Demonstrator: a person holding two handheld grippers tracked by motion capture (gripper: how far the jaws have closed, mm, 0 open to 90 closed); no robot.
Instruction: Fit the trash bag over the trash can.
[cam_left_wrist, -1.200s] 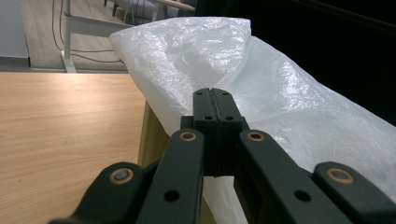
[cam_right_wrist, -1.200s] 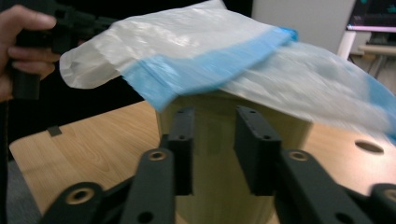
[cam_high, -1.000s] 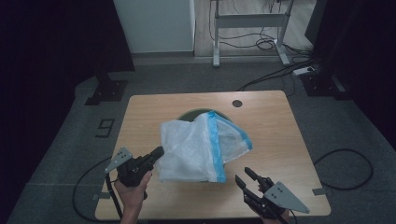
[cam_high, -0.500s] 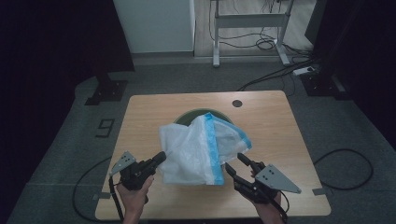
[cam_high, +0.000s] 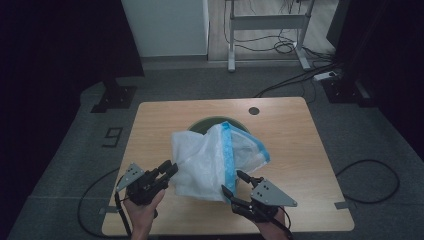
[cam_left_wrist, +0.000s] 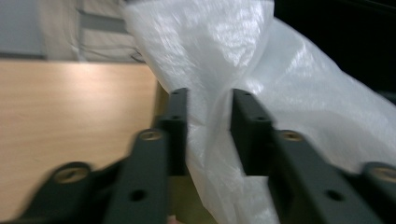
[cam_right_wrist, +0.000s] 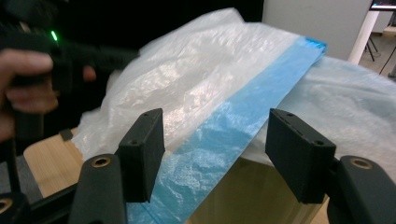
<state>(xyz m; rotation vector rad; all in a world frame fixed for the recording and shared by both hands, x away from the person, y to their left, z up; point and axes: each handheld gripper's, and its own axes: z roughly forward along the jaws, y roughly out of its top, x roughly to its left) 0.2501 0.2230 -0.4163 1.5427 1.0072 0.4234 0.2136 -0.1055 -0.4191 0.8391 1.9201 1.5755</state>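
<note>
At the table's near edge, the right gripper (cam_high: 235, 186) sits at about 5 o'clock from the table's middle, its jaws spread wide and grasping nothing; in the right gripper view the blue band (cam_right_wrist: 243, 135) of the plastic bag (cam_high: 212, 160) lies between and just beyond them. The left gripper (cam_high: 167, 170), at about 7 o'clock, has its jaws narrowed with a fold of the bag's white film between them, though a gap shows either side of the film in the left gripper view, so I cannot tell whether it grips. The bag stands crumpled at the middle of the wooden table (cam_high: 300, 150), its blue band running toward 1 o'clock. Behind it, at 12 o'clock, shows the rim of a dark green round thing (cam_high: 210, 124).
</note>
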